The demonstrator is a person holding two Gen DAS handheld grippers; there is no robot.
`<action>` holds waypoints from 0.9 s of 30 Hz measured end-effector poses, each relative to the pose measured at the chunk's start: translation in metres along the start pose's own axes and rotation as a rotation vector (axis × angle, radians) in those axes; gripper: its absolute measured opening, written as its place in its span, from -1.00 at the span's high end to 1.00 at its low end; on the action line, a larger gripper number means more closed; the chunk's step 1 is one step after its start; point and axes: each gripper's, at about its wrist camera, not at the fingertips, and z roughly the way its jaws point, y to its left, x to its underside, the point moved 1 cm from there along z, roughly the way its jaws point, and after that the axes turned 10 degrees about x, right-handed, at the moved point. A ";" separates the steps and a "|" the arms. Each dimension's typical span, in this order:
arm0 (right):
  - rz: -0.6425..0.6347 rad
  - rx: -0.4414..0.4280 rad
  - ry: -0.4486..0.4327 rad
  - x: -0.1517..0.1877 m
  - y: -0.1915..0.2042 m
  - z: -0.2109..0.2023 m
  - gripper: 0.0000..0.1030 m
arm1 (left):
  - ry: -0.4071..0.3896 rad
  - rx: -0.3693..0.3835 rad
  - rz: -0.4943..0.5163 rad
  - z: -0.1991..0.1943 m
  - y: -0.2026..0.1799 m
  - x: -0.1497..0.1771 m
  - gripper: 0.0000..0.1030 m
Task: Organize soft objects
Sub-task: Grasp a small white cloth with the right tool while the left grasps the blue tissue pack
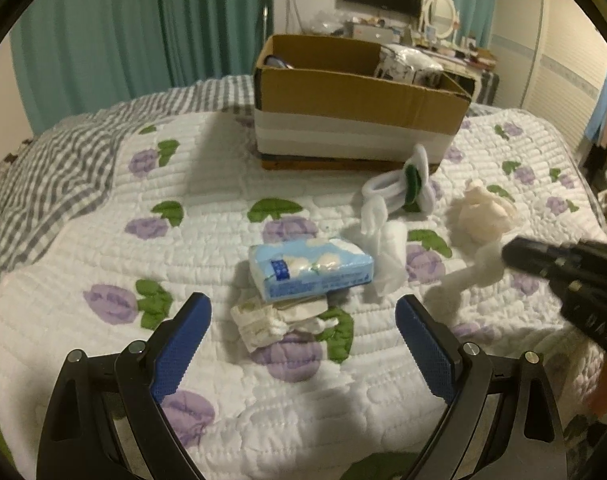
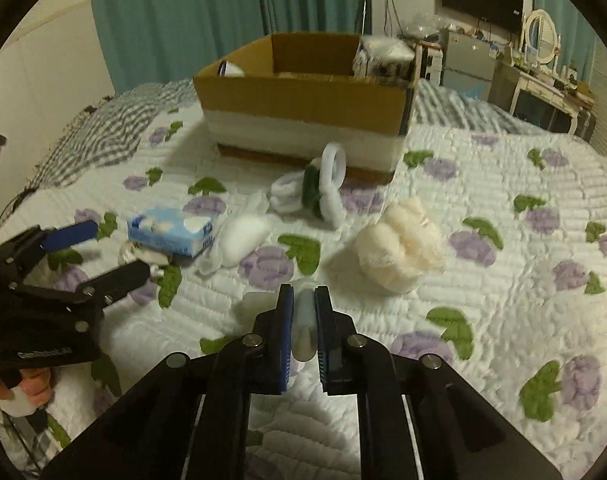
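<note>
Blue-padded fingers (image 1: 183,344) of the left gripper (image 1: 303,344) stand wide apart and released, holding nothing; they hang over the quilt (image 1: 103,240) just short of the tissue pack (image 1: 309,266), which lies well in front of the cardboard box (image 1: 359,96), toward its left end, on top of a crumpled whitish cloth (image 1: 263,322).

Right of the pack a thin white tissue sheet (image 1: 383,256) lies against it. Beyond that, close in front of the box's right end, sits a white and green sock bundle (image 1: 407,184), and further right and nearer than the box's right corner a cream fluffy cloth (image 1: 483,212).

Furthest right, the right gripper (image 2: 303,308) is clenched on a white soft piece (image 2: 305,320): both pads press on it, and a length of it trails out left of the fingers, so it looks like a sock or strip of cloth, though which cannot be told. It is held well in front of the box, not yet over it.

As for progress, the box already holds a few things, a wrapped white bundle (image 1: 411,60) at its right end and something blue and white at its left. Left to do, by the look of it: the held piece, tissue pack, cloths, sock bundle and tissue sheet.
</note>
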 end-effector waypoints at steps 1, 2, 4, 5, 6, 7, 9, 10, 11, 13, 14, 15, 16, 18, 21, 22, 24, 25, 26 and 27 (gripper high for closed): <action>0.003 0.001 -0.013 -0.004 -0.002 -0.003 0.83 | 0.001 0.002 0.002 0.002 -0.001 -0.002 -0.84; 0.006 0.002 -0.024 -0.007 -0.004 -0.005 0.83 | 0.004 0.007 0.005 0.004 -0.002 -0.004 -0.84; 0.017 0.004 -0.047 -0.016 -0.009 -0.010 0.83 | 0.011 0.011 0.011 0.009 -0.004 -0.007 -0.84; 0.022 0.006 -0.058 -0.020 -0.012 -0.012 0.83 | 0.016 0.017 0.013 0.012 -0.005 -0.009 -0.84; 0.025 0.007 -0.064 -0.023 -0.014 -0.013 0.83 | 0.020 0.021 0.011 0.016 -0.006 -0.011 -0.84; 0.029 0.007 -0.071 -0.027 -0.016 -0.013 0.83 | 0.025 0.022 0.009 0.019 -0.007 -0.012 -0.84; 0.032 0.005 -0.074 -0.030 -0.018 -0.011 0.83 | 0.033 0.013 0.007 0.027 -0.007 -0.015 -0.84; 0.035 0.006 -0.076 -0.031 -0.019 -0.010 0.83 | 0.038 0.005 0.006 0.030 -0.007 -0.016 -0.84; 0.036 0.005 -0.074 -0.031 -0.020 -0.009 0.83 | 0.047 0.004 -0.001 0.036 -0.005 -0.018 -0.83; 0.039 0.001 -0.070 -0.030 -0.022 -0.006 0.83 | 0.051 0.005 -0.022 0.042 -0.001 -0.020 -0.81; 0.039 -0.001 -0.067 -0.029 -0.022 -0.004 0.83 | 0.050 0.006 -0.034 0.046 0.001 -0.021 -0.81; 0.039 -0.003 -0.064 -0.029 -0.023 -0.003 0.83 | 0.054 0.008 -0.037 0.048 0.002 -0.022 -0.81; 0.041 -0.003 -0.064 -0.028 -0.023 -0.002 0.83 | 0.061 0.008 -0.038 0.051 0.004 -0.022 -0.78; 0.041 -0.005 -0.062 -0.028 -0.024 -0.001 0.83 | 0.073 0.005 -0.039 0.056 0.004 -0.020 -0.56; 0.044 -0.005 -0.064 -0.028 -0.024 -0.001 0.83 | 0.072 0.012 -0.027 0.055 0.002 -0.018 -0.54; 0.045 -0.007 -0.063 -0.027 -0.025 -0.001 0.83 | 0.066 0.021 -0.023 0.054 0.002 -0.018 -0.54; 0.047 -0.010 -0.061 -0.026 -0.025 -0.002 0.83 | 0.043 0.028 -0.013 0.047 -0.001 -0.018 -0.54; 0.049 -0.009 -0.063 -0.026 -0.025 -0.004 0.83 | 0.035 0.027 -0.008 0.043 -0.002 -0.018 -0.54; 0.048 -0.008 -0.064 -0.026 -0.025 -0.005 0.83 | 0.027 0.027 -0.003 0.039 -0.003 -0.018 -0.54; 0.049 -0.005 -0.069 -0.026 -0.024 -0.008 0.83 | 0.018 0.025 0.000 0.034 -0.003 -0.018 -0.54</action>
